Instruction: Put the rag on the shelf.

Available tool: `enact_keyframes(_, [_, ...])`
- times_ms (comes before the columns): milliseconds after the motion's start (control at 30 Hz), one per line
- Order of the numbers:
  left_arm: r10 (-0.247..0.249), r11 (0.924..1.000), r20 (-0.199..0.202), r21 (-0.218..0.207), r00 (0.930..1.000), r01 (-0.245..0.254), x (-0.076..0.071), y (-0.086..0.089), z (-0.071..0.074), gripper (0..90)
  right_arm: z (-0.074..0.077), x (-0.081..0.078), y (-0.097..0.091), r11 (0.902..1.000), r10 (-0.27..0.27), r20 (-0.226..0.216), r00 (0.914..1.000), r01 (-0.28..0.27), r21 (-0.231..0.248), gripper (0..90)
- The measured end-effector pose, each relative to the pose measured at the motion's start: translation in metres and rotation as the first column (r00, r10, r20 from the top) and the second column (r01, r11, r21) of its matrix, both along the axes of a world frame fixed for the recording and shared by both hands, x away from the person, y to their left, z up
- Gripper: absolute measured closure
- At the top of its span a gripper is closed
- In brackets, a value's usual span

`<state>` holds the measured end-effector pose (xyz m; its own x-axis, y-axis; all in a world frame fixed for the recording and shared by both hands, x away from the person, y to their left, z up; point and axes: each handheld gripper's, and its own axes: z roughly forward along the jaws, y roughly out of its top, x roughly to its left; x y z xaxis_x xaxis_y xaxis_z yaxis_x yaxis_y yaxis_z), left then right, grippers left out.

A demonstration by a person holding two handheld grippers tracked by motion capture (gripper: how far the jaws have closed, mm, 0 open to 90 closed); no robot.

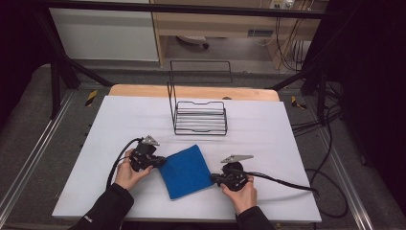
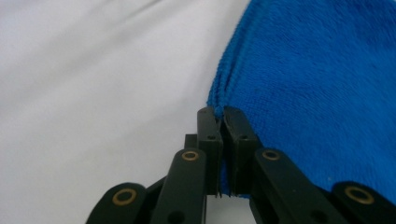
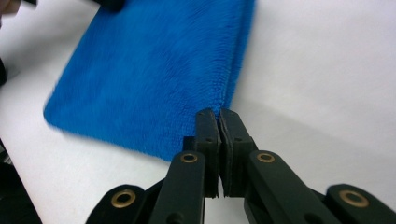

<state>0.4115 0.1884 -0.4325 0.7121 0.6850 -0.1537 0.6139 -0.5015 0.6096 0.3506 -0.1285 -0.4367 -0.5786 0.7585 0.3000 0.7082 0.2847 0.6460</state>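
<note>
Behind the blue cloth (image 1: 185, 171), open white table surface (image 1: 119, 120) is left up to the black wire rack (image 1: 199, 118), by which the way straight back is blocked. Either side of the rack, open room is left.

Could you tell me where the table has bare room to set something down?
Free patches: the far-left corner beside the wire rack, and the right strip past the right gripper. Crowded: the near middle, where both grippers, including the left gripper, pinch the blue cloth.
</note>
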Motion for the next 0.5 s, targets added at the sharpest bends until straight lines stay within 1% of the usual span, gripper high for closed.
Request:
enact_keyframes(33, [-0.004, 1.0000, -0.008, -0.003, 1.0000, 0.003, -0.004, 0.001, 0.001, 86.0, 0.006, 0.008, -0.006, 0.9999, 0.009, 0.014, 0.9999, -0.009, -0.010, 87.9])
enact_keyframes(67, [-0.007, 0.9999, -0.014, -0.010, 0.9999, 0.007, -0.007, 0.002, 0.001, 86.0, 0.006, 0.008, -0.006, 0.9999, 0.009, 0.014, 0.9999, -0.009, -0.010, 87.9])
enact_keyframes(100, [-0.005, 0.9998, -0.022, -0.017, 0.9997, 0.005, -0.012, 0.002, 0.001, 85.9, 0.011, 0.016, -0.009, 0.9991, 0.031, 0.027, 0.9991, -0.030, -0.030, 87.7])
enact_keyframes(167, [-0.001, 0.9998, -0.030, -0.020, 0.9996, 0.000, -0.021, 0.002, 0.002, 85.9, 0.012, 0.019, -0.010, 0.9989, 0.034, 0.031, 0.9989, -0.033, -0.034, 87.7])
enact_keyframes(267, [0.013, 0.9997, -0.024, -0.020, 0.9996, -0.014, -0.036, 0.000, 0.002, 85.8, 0.014, 0.034, -0.007, 0.9952, 0.059, 0.069, 0.9959, -0.053, -0.082, 87.7])
enact_keyframes(333, [0.034, 0.9989, -0.022, -0.030, 0.9992, -0.035, -0.046, 0.000, 0.003, 85.6, 0.014, 0.043, -0.004, 0.9924, 0.074, 0.073, 0.9946, -0.066, -0.103, 87.6])
enact_keyframes(400, [0.055, 0.9971, -0.023, -0.051, 0.9982, -0.056, -0.055, -0.001, 0.003, 85.4, 0.015, 0.051, -0.002, 0.9911, 0.086, 0.079, 0.9932, -0.077, -0.108, 87.5])
enact_keyframes(433, [0.065, 0.9954, -0.027, -0.069, 0.9975, -0.067, -0.060, -0.001, 0.002, 85.1, 0.015, 0.055, -0.001, 0.9906, 0.089, 0.083, 0.9925, -0.080, -0.112, 87.4])
enact_keyframes(467, [0.074, 0.9940, -0.027, -0.079, 0.9969, -0.076, -0.064, -0.002, 0.001, 84.7, 0.014, 0.058, 0.000, 0.9895, 0.096, 0.100, 0.9904, -0.084, -0.118, 87.1])
enact_keyframes(500, [0.084, 0.9932, -0.015, -0.080, 0.9964, -0.085, -0.067, -0.003, 0.000, 84.0, 0.013, 0.060, 0.001, 0.9893, 0.094, 0.110, 0.9894, -0.081, -0.121, 86.7])
